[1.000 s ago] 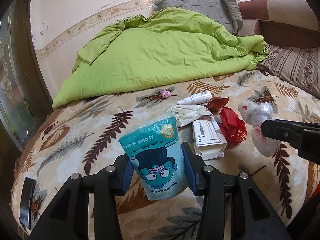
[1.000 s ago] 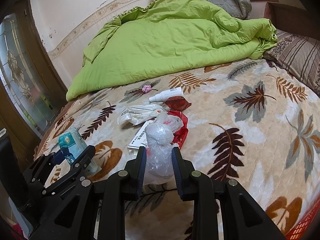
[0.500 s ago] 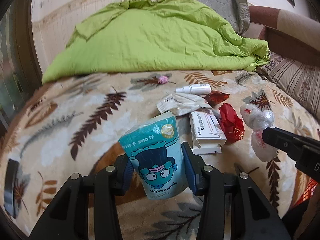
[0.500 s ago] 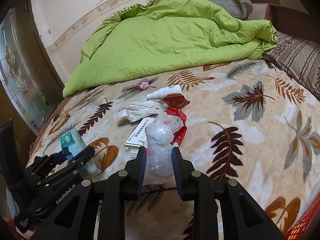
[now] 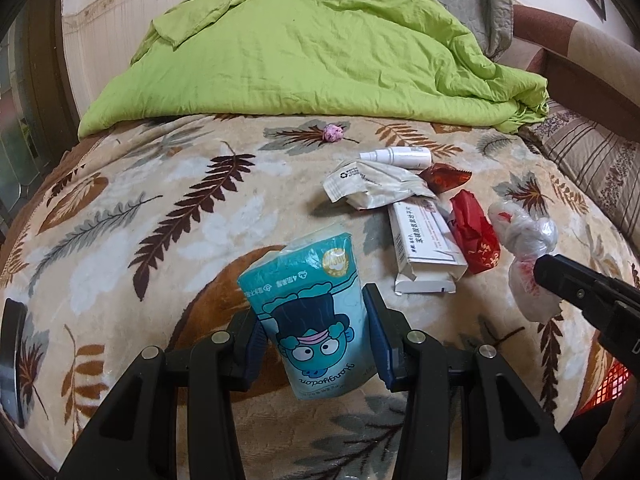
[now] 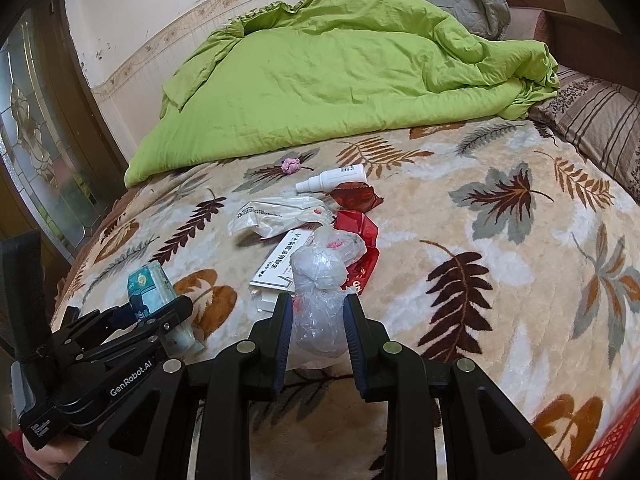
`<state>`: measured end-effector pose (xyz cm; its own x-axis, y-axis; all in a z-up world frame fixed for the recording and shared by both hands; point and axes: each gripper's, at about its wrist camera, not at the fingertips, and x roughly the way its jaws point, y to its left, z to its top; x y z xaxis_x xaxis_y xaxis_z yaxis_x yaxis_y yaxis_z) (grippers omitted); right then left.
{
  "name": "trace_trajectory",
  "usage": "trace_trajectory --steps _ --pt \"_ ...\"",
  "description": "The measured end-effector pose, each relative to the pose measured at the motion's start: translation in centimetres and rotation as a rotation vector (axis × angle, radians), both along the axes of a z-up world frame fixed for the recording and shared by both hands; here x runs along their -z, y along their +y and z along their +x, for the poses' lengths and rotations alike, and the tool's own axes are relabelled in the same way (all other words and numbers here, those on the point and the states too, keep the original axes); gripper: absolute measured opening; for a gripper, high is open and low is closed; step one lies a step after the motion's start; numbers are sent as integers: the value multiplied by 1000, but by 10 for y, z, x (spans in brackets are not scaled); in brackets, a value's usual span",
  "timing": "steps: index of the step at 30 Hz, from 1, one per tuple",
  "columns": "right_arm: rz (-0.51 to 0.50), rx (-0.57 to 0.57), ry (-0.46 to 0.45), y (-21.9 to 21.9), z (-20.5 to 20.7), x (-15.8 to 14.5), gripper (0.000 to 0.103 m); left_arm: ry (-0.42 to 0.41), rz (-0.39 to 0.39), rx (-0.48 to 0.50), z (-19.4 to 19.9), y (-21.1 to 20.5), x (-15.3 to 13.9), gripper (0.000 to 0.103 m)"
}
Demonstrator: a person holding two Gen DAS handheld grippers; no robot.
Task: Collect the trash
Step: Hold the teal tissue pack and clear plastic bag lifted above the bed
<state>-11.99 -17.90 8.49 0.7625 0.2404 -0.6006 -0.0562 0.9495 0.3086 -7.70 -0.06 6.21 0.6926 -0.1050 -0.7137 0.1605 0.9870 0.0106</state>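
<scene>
Both tools are loaded above the bed's near edge: the left tool (image 5: 316, 344) clamps a teal pouch (image 5: 310, 304) upright, the right tool (image 6: 316, 328) grips a knotted bag (image 6: 320, 296); the red basket (image 6: 604, 456) lies nearer the right.

black grippers, blue-padded fingers (image 5: 376, 336), silver screws, white "genrobot.ai" lettering.

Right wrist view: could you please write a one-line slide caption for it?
Right gripper shut on a knotted clear plastic bag above a leaf-patterned blanket; left gripper holds a teal cartoon packet.
</scene>
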Motion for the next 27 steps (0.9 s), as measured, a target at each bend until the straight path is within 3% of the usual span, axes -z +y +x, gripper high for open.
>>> trace_trajectory --steps 7,27 --pt "13 -1 -8 0 -6 -3 28 26 12 -7 0 6 -8 43" --pt "90 -33 -57 -8 -28 -12 28 -10 78 -119 -36 47 -44 43"
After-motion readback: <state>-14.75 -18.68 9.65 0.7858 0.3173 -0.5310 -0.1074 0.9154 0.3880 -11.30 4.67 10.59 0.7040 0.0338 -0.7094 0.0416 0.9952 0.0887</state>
